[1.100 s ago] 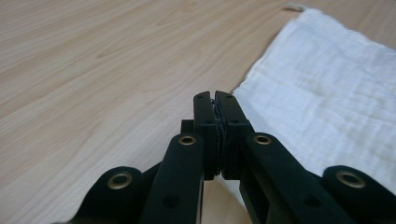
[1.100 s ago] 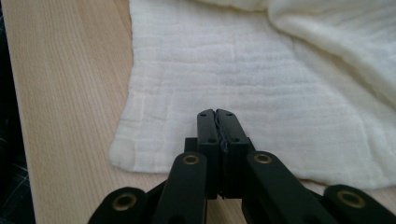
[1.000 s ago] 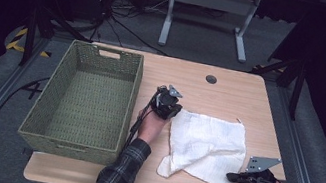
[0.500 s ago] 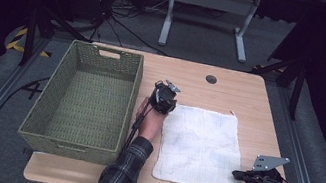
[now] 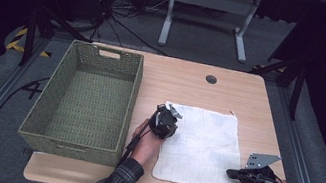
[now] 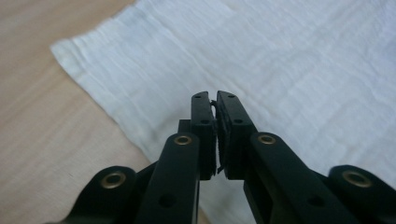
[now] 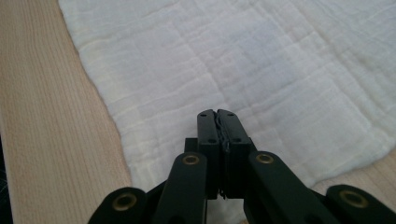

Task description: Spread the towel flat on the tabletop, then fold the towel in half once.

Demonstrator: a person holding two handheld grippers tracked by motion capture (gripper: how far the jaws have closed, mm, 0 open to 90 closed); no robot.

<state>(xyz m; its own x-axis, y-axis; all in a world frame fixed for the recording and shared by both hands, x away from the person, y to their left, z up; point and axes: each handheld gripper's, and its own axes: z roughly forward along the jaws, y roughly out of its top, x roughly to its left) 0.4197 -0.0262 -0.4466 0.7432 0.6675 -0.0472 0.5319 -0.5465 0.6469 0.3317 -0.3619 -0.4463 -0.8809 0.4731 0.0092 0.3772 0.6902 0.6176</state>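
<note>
A white cloth lies spread flat on the right half of the wooden table. My left gripper sits at the cloth's left edge, near its far left corner, where a small flap of cloth stands up. Its jaws have just been closing; in the left gripper view the left gripper is shut above the cloth with nothing between the pads. My right gripper rests at the cloth's near right corner. In the right gripper view the right gripper is shut over the cloth, holding nothing.
An empty green woven basket stands on the table's left half, close to my left hand. A round cable hole sits in the far middle of the tabletop. A metal stand and cables are on the floor beyond.
The cloth went from crumpled to spread flat. My left gripper has moved toward the person along the cloth's left edge. My right gripper stayed at the near right corner.
</note>
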